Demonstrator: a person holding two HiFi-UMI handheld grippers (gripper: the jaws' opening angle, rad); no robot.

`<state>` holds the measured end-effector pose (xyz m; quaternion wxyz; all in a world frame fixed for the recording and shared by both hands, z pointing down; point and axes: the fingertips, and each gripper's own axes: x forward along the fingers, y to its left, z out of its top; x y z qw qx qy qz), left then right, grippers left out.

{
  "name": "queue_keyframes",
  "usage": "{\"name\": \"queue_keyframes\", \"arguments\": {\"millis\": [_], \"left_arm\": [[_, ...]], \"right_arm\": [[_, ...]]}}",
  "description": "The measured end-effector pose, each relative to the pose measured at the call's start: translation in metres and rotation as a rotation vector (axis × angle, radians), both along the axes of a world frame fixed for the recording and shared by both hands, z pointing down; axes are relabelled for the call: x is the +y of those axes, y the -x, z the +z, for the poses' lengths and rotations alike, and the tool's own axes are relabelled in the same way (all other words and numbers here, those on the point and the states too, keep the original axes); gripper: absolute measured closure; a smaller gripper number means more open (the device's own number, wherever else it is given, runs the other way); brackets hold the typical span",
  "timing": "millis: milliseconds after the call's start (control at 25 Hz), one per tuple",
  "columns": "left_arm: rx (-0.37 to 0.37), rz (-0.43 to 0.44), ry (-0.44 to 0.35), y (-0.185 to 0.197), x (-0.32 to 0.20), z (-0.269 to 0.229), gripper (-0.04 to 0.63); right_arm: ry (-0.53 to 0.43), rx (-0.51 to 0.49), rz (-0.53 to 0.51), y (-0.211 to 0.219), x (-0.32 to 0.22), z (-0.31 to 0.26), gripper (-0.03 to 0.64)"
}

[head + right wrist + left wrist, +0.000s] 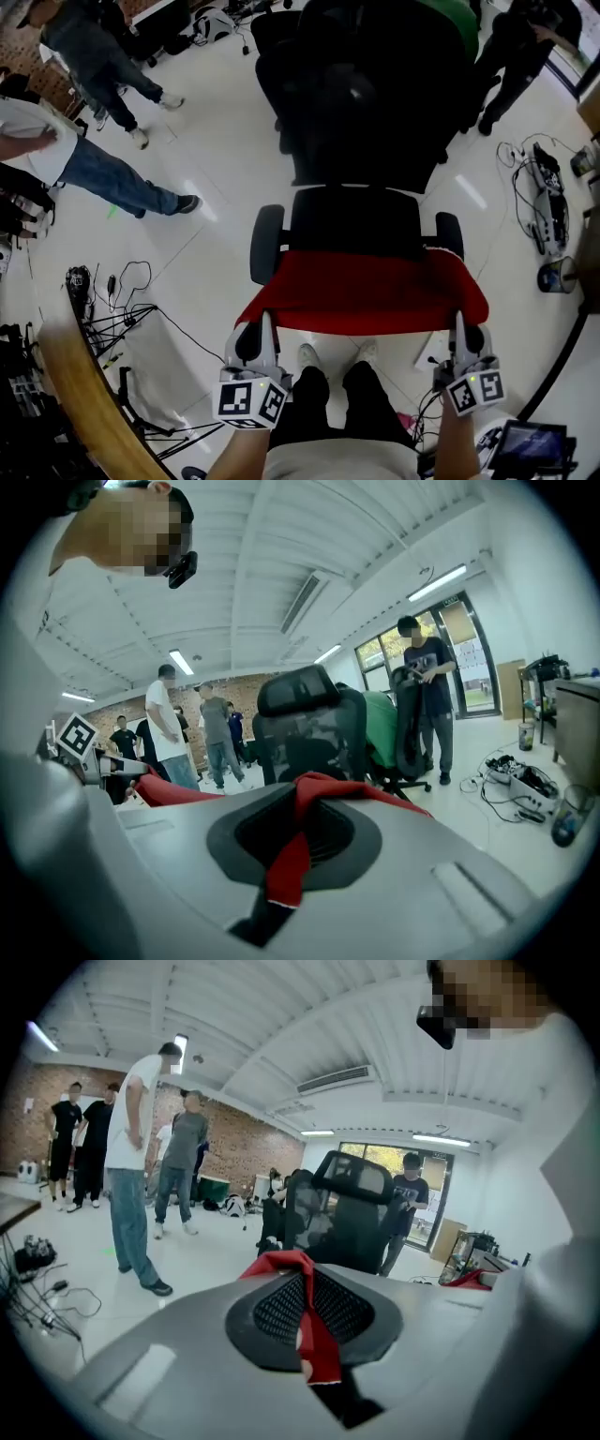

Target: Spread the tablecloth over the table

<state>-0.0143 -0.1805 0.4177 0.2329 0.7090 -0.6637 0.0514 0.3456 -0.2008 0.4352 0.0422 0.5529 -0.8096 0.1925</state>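
Two tongs are clamped on cloth. Our left gripper (266, 321) pinches one corner of the red tablecloth (361, 291) and our right gripper (461, 321) pinches the other. Each gripper view shows a red fold squeezed between closed jaws. The cloth stretches between them across a black office chair (354, 220) and hides its seat. We cannot tell whether it rests on the chair or hangs clear. A curved wooden edge (75, 394) and the people (103, 178) at left are cut off by the frame.
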Motion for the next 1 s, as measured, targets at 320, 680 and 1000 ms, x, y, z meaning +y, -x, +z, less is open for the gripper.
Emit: {"name": "queue_keyframes", "arguments": {"millis": [320, 680, 1000], "left_arm": [[-0.060, -0.029, -0.247, 0.025, -0.008, -0.174, 0.568], [-0.117, -0.173, -0.376, 0.074, 0.051, -0.268, 0.568], [-0.148, -0.448, -0.347, 0.149, 0.147, -0.259, 0.568]], "right_arm": [[-0.257, -0.038, -0.078, 0.027, -0.033, -0.180, 0.600], [-0.409, -0.024, -0.282, 0.091, -0.024, -0.262, 0.600], [-0.453, -0.055, -0.571, 0.203, -0.012, -0.271, 0.600]]}}
